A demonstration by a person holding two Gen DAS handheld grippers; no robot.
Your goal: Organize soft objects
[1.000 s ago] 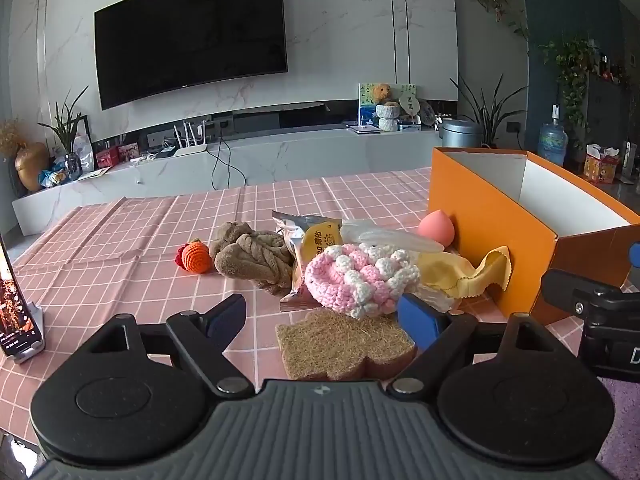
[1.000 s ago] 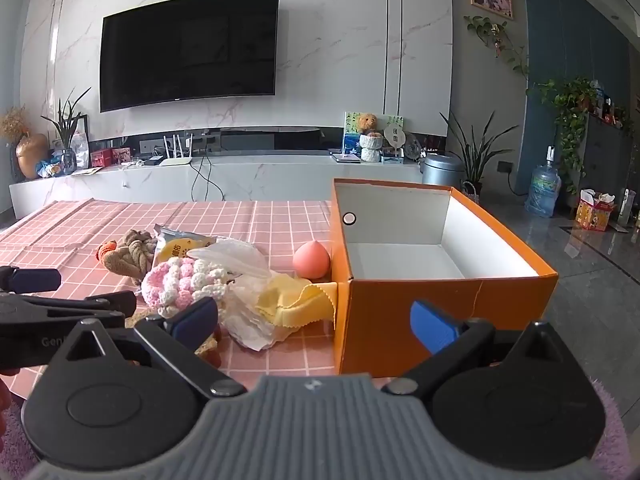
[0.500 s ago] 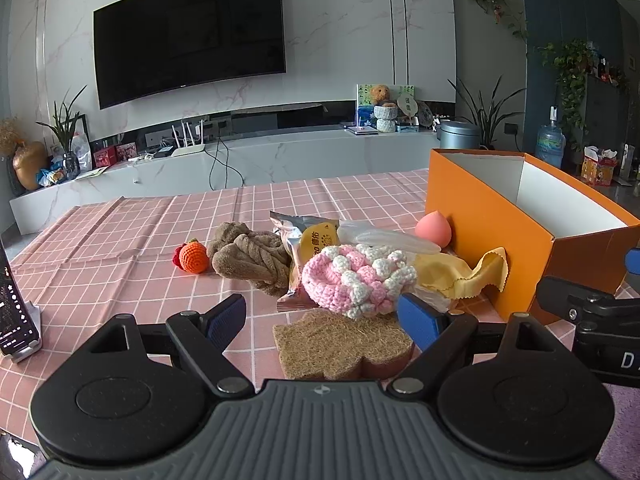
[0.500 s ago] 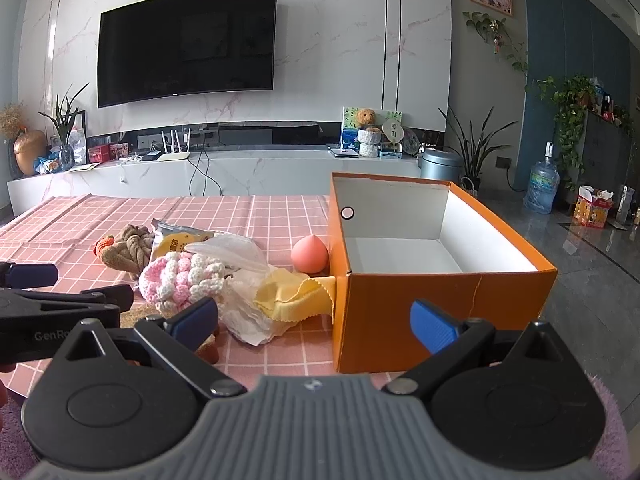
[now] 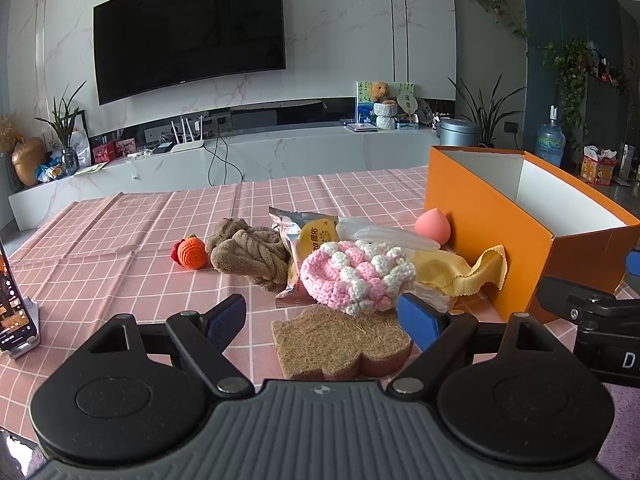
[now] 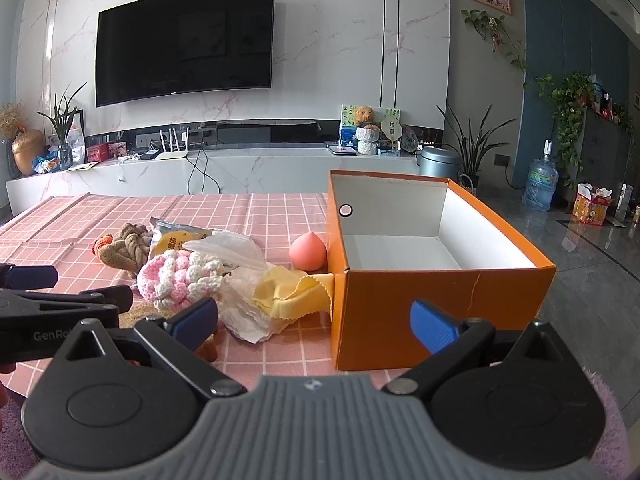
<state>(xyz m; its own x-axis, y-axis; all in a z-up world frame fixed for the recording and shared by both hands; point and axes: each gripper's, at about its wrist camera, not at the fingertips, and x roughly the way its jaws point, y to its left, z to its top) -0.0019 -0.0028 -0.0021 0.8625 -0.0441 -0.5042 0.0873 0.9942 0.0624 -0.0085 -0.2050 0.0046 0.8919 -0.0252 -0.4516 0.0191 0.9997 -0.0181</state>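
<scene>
A pile of soft things lies on the pink checked tablecloth (image 5: 120, 248): a brown toast-shaped sponge (image 5: 340, 340), a pink and white crochet piece (image 5: 356, 276), a yellow cloth (image 5: 460, 272), a brown plush (image 5: 248, 252), an orange crochet fruit (image 5: 192, 254), a peach sponge (image 5: 432, 226) and a snack packet (image 5: 312, 236). An open orange box (image 6: 432, 256) stands right of them, empty. My left gripper (image 5: 322, 318) is open, just before the toast sponge. My right gripper (image 6: 314, 320) is open in front of the box's near left corner.
A phone on a stand (image 5: 16, 320) is at the table's left edge. A crumpled clear plastic bag (image 6: 244, 312) lies by the yellow cloth (image 6: 288, 292). Behind the table are a TV wall and a low white cabinet (image 5: 240, 156).
Both grippers have shifted slightly; the scene has slid a little in both views. Nothing was grasped or moved on the table.
</scene>
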